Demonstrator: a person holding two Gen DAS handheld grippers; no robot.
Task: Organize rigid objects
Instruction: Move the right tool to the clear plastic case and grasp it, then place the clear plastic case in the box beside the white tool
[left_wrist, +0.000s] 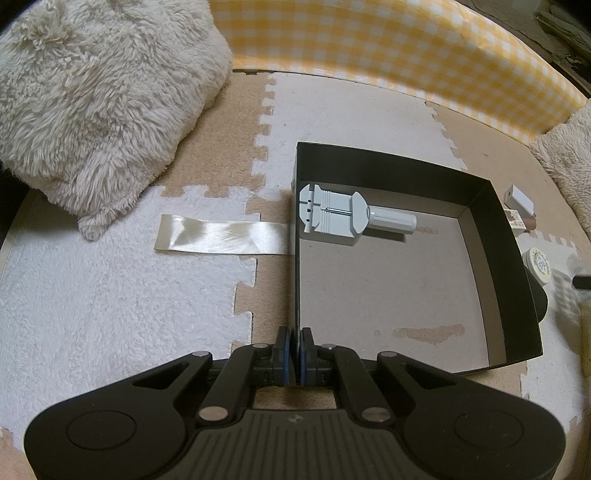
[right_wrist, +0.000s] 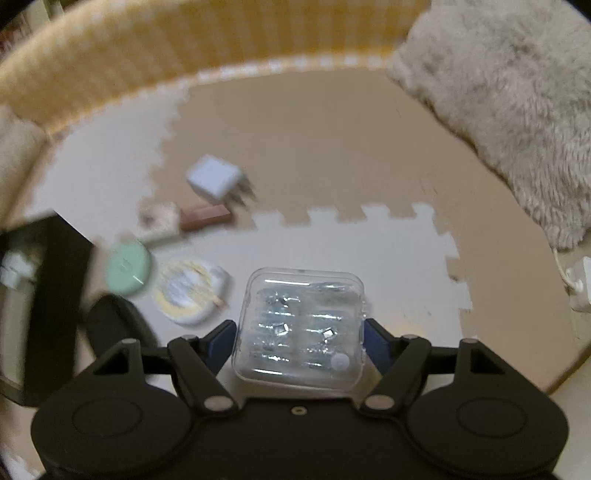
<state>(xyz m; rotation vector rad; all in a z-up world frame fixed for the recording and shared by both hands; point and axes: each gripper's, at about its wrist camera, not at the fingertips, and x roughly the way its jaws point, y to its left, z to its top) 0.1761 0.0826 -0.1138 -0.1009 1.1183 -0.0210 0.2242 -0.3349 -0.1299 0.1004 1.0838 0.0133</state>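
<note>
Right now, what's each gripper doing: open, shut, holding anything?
Left gripper: shut on the left wall of the black box.
Right gripper: shut on the clear plastic case.

blurred mint disc (right_wrist: 127, 268), half-hidden black box (right_wrist: 44, 295)

Home playroom floor: foam puzzle mats (left_wrist: 110, 314), fluffy cushion (left_wrist: 96, 99).

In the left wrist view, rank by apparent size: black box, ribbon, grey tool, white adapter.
1. black box
2. ribbon
3. grey tool, close to the ribbon, so that order is unsure
4. white adapter, partly hidden behind the box wall and farther away
</note>
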